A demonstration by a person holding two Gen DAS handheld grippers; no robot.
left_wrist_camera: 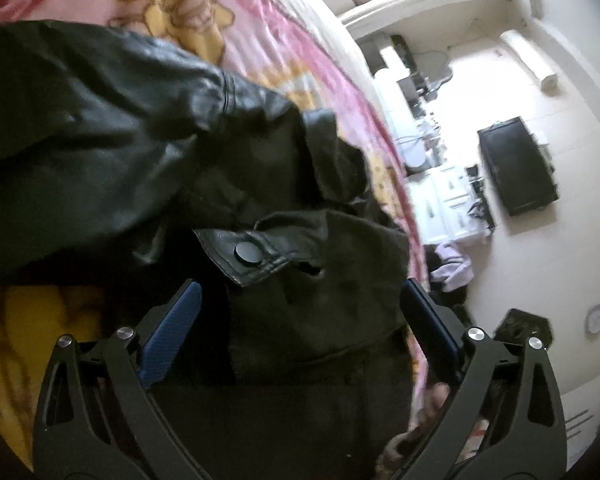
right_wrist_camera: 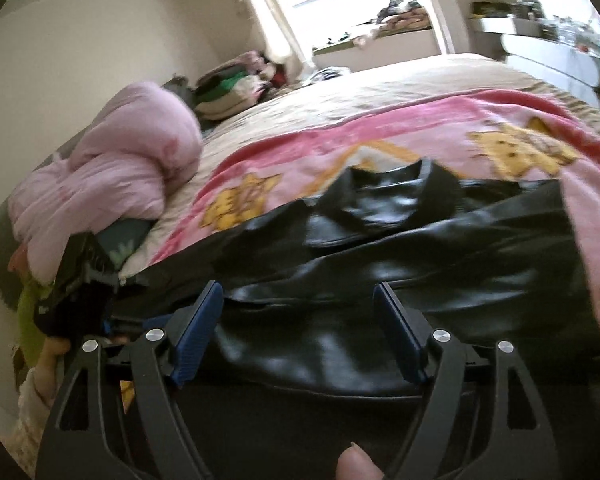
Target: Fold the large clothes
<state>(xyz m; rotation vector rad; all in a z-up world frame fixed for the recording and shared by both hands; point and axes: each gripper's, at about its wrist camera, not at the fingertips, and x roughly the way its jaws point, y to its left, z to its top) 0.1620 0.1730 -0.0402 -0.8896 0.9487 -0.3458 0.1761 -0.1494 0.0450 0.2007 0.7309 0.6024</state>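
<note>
A black leather jacket (left_wrist_camera: 100, 128) lies spread on a pink blanket (left_wrist_camera: 260, 40) with yellow bears. In the left wrist view, a jacket tab with a round snap (left_wrist_camera: 247, 254) lies just ahead of my left gripper (left_wrist_camera: 300, 284). The gripper's blue pads (left_wrist_camera: 172, 332) stand wide apart, with a fold of dark cloth between them and a gap beside the left pad. In the right wrist view the jacket (right_wrist_camera: 380, 240) stretches across the bed, collar at the far side. My right gripper (right_wrist_camera: 298, 287) hovers over its near edge, open, with the pads (right_wrist_camera: 198, 332) clear of the leather.
A bundled pink duvet (right_wrist_camera: 112, 168) lies at the bed's left, with a stack of folded clothes (right_wrist_camera: 228, 92) behind it. A hand (right_wrist_camera: 56, 354) holds a black device at the left edge. Beyond the bed's edge stand white cabinets (left_wrist_camera: 448, 196) and a black screen (left_wrist_camera: 516, 164).
</note>
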